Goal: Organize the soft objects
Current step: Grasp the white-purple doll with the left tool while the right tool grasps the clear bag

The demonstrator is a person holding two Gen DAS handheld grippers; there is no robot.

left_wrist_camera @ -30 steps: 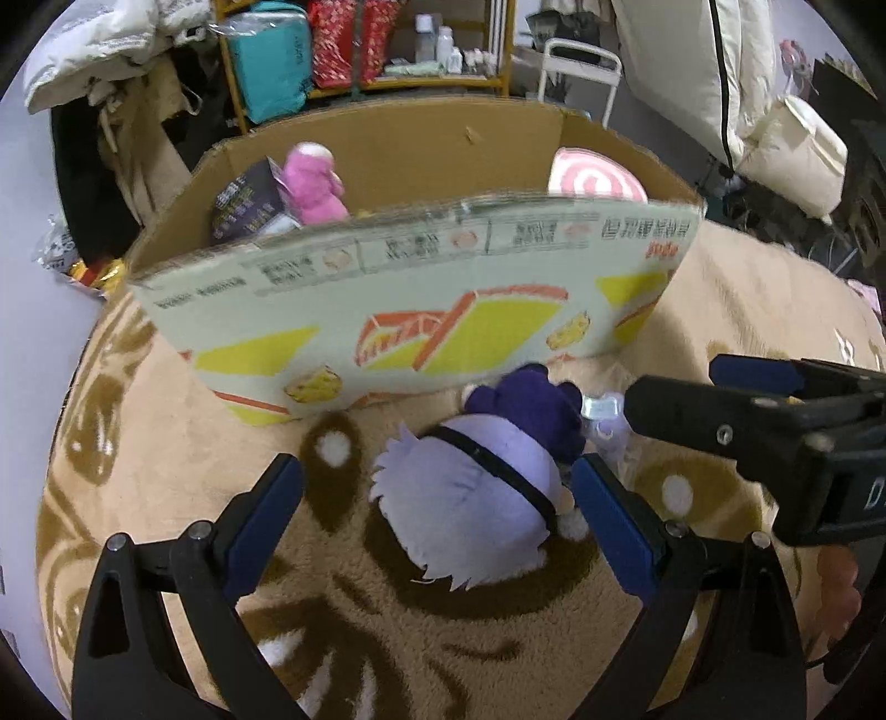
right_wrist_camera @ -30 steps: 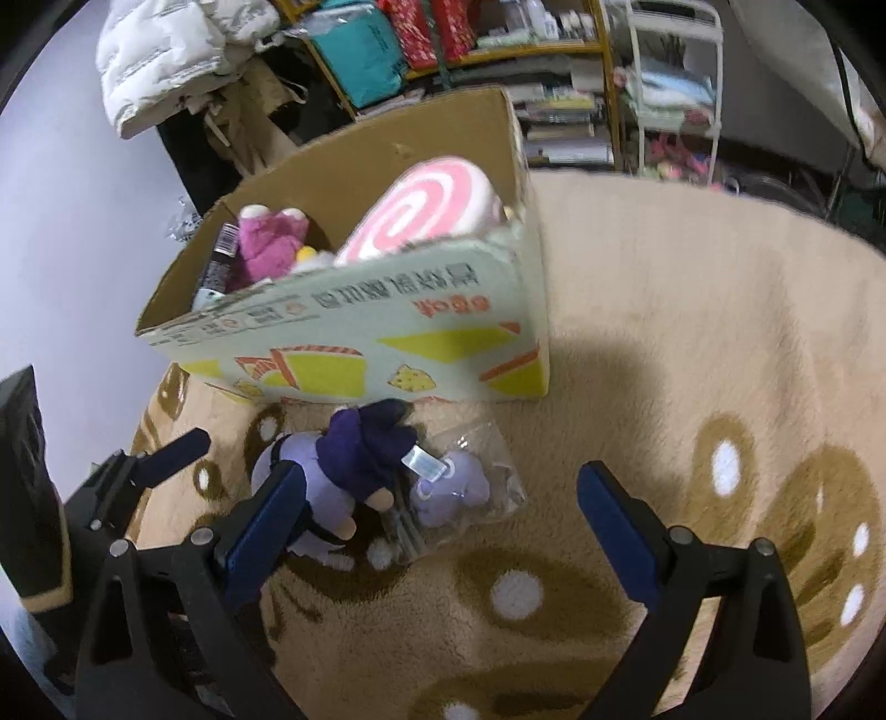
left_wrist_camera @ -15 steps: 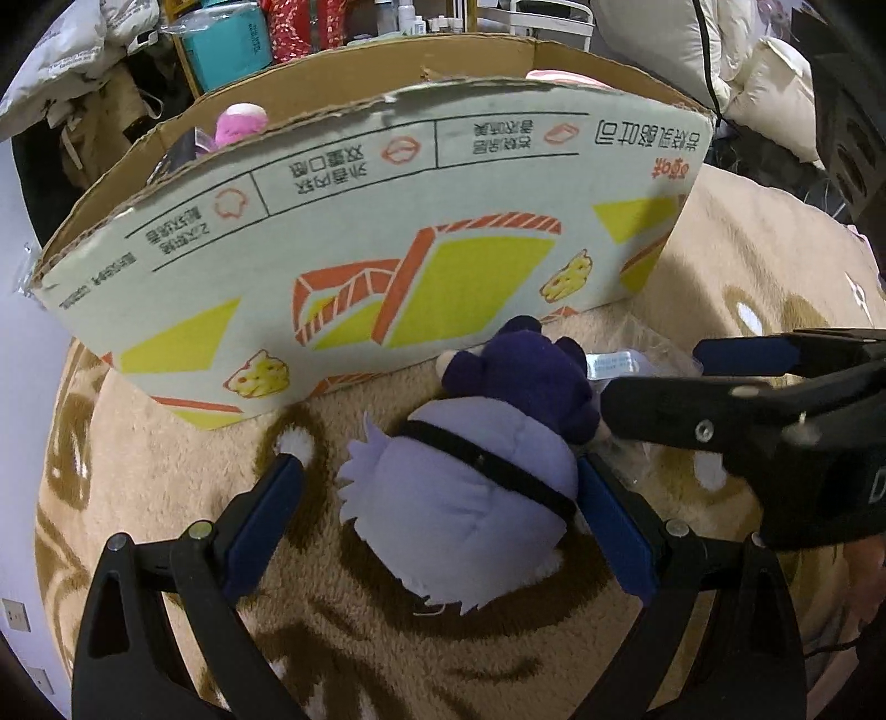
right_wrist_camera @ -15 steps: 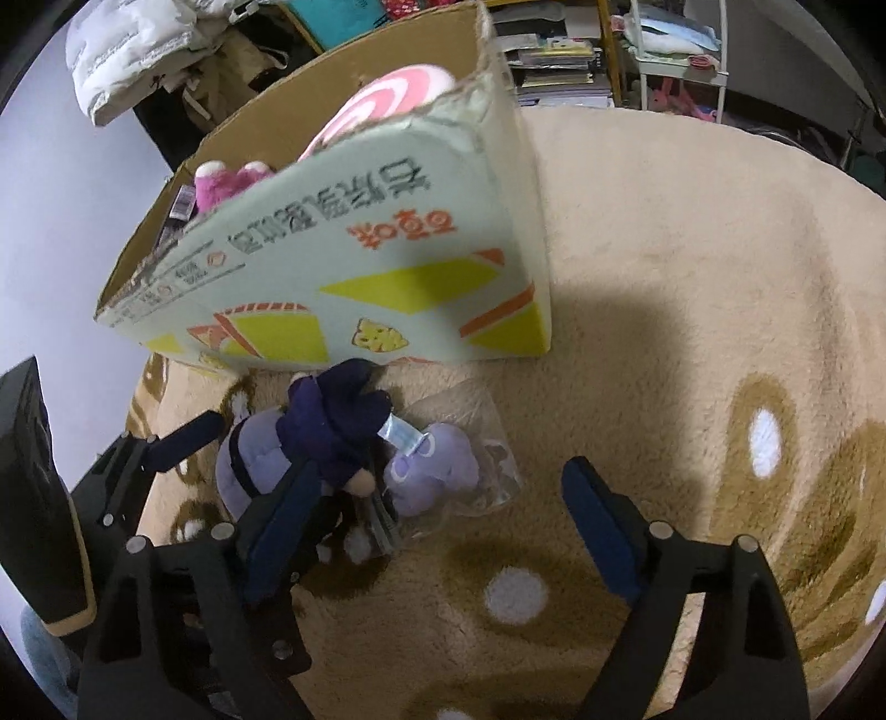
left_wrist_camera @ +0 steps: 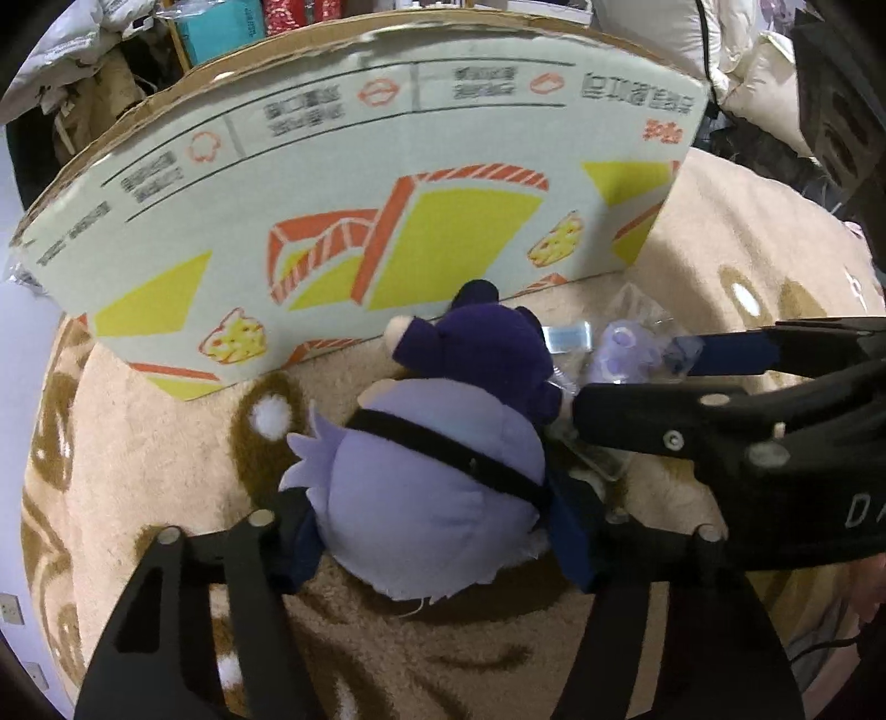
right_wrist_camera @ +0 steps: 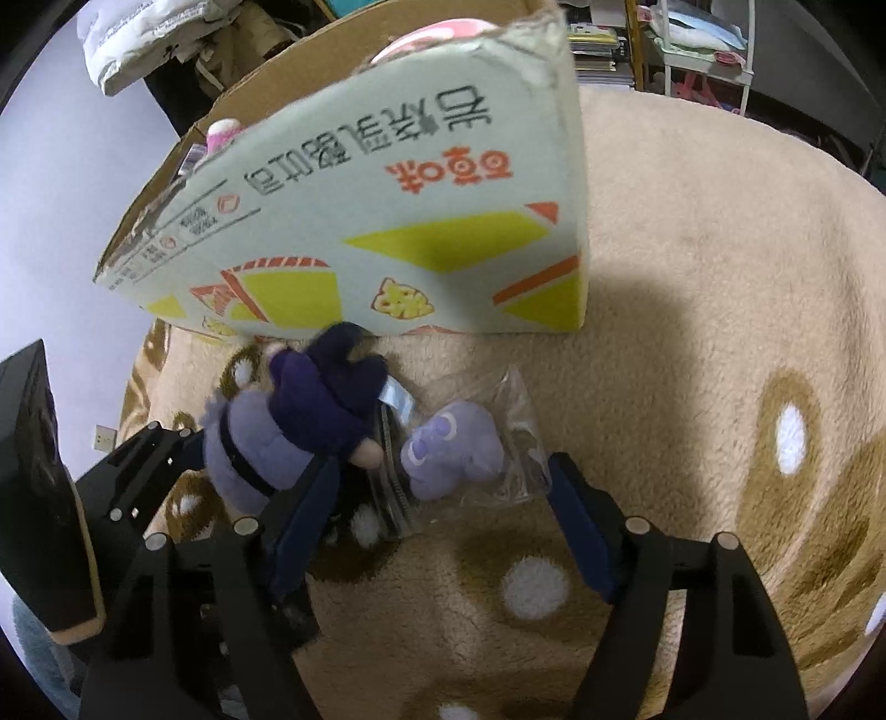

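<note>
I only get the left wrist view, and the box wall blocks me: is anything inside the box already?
Observer: Yes, a pink swirl cushion pokes above the cardboard box rim.
Operator: Anything else?
Observer: A pink plush peeks over the rim farther left.
Operator: Is the bagged toy between the right tool's fingers?
Observer: Yes, the bagged purple toy lies between them; the right tool is closing, not yet squeezing.

The plush doll (left_wrist_camera: 432, 498) is pale lilac with a black band and a dark purple body. The box (left_wrist_camera: 354, 221) is pale green with yellow and orange shapes. The rug (right_wrist_camera: 720, 332) is beige with brown patches and white dots.
</note>
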